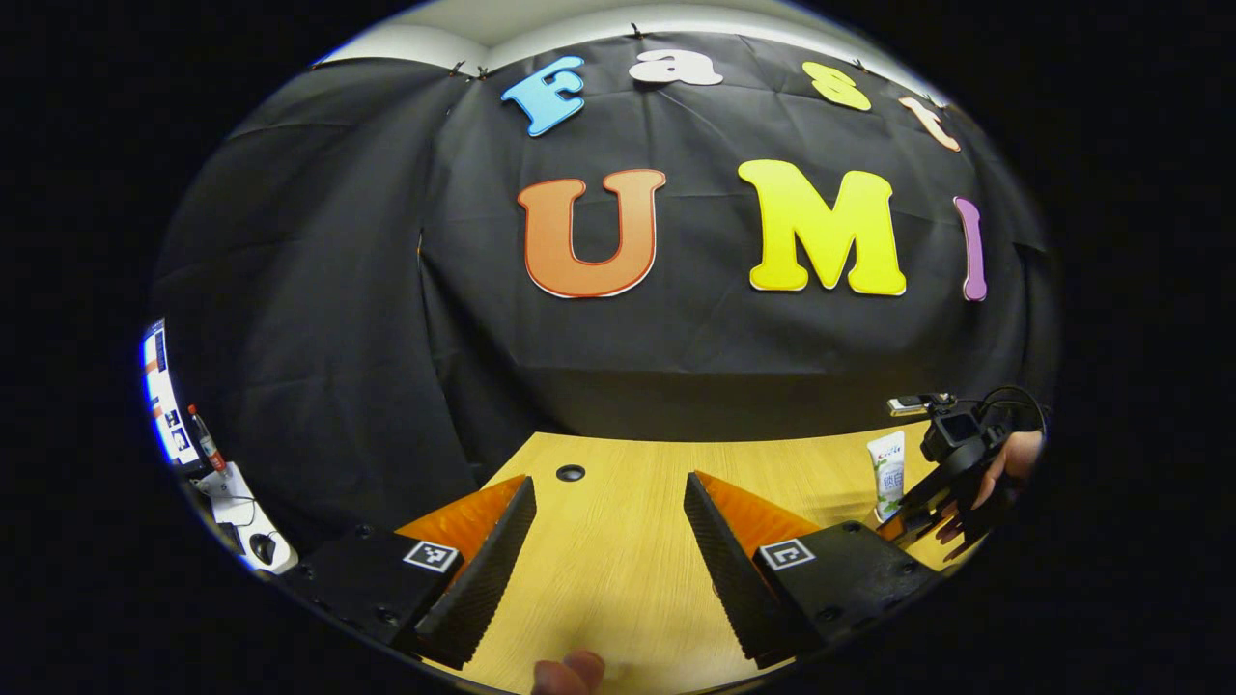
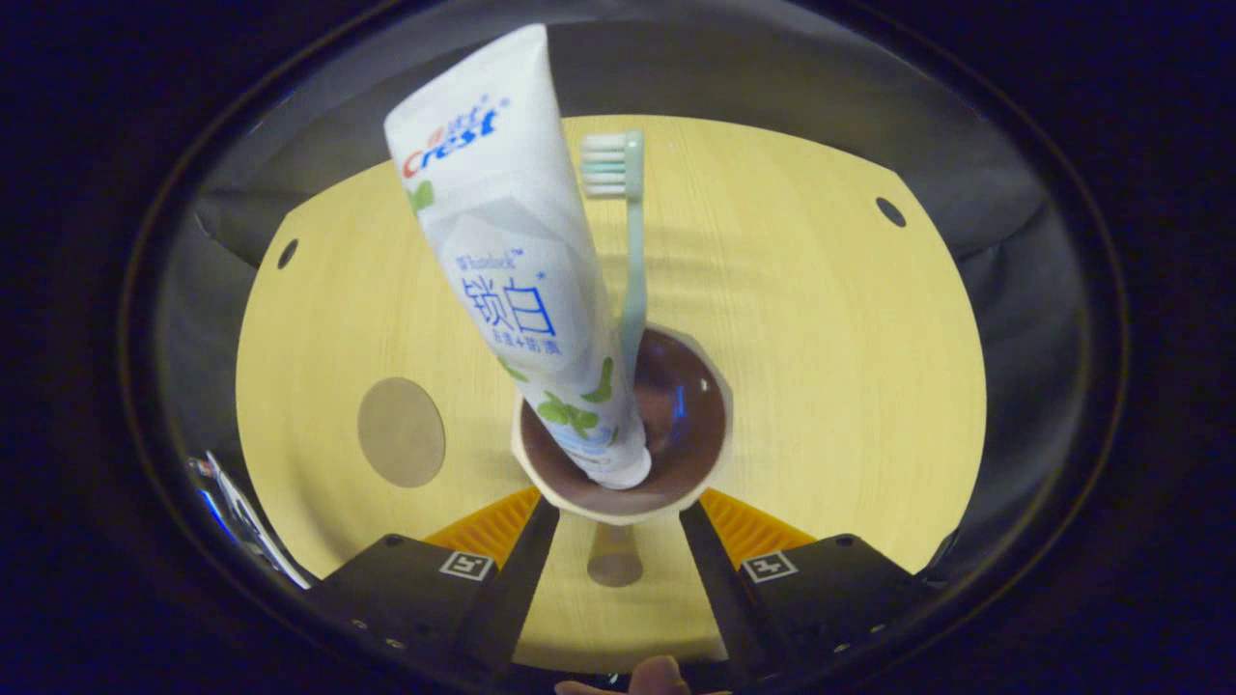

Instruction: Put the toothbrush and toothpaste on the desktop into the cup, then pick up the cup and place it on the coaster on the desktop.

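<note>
Right gripper: seen in the right gripper view from above the desk, its two fingers set on either side of the cup; the near rim of the cup was held between the fingertips and both appeared to press on it
Cup: pale outside and dark brown inside, seen from above, over the wooden desktop; whether it stood on the desk or was lifted could not be told
Toothpaste: a white tube stood in the cup with the cap end down, and was leaned toward the far left
Toothbrush: pale green, placed in the cup with the handle down and the bristle head up, just to the right of the tube
Coaster: a round grey-brown disc laid flat on the desktop, to the left of the cup and apart from it
Desktop: light wood, with a small dark hole near each far corner
Left gripper: in the left gripper view its jaws were wide apart with nothing between them, low over the desk
Fingertip: a person's fingertip was seen at the near edge, below the left gripper
Far right of the left gripper view: the other gripper was seen held by a hand, with the white tube standing upright beside it
</note>
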A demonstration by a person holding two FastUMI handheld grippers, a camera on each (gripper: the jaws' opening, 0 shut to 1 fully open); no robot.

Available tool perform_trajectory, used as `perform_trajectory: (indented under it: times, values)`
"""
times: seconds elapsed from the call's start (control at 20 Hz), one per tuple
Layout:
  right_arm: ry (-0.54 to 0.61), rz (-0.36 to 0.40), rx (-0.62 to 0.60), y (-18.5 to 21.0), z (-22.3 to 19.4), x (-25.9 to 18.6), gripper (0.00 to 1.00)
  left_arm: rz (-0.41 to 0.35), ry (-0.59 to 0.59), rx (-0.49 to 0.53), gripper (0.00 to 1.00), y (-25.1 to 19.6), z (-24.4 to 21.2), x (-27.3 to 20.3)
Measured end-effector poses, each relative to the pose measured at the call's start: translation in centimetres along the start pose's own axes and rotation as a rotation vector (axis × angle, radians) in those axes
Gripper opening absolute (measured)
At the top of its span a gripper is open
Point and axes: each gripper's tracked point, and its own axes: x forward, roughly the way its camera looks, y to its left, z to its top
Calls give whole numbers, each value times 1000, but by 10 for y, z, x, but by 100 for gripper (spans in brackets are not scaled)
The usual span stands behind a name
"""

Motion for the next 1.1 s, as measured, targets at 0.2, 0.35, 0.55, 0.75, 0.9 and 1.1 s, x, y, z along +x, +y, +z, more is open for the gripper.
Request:
perform_trajectory:
  times: [0.2, 0.35, 0.55, 0.75, 0.9, 1.1]
  values:
    - [51, 16, 27, 3, 2, 14, 78, 6, 0, 8, 97, 3, -1, 4]
    - [72, 29, 25, 7, 1, 20, 82, 13, 12, 6, 97, 9, -5, 8]
    - [83, 16, 19, 2, 0, 24, 79, 17, 29, -6, 97, 11, -12, 10]
    - [122, 65, 62, 9, -5, 27, 55, 16, 30, 2, 97, 7, -12, 10]
    - [94, 71, 13, 8, -2, 28, 49, 11, 32, 11, 97, 4, -13, 8]
    - [69, 56, -10, 7, 0, 27, 40, 3, 50, -5, 97, 0, -18, 9]
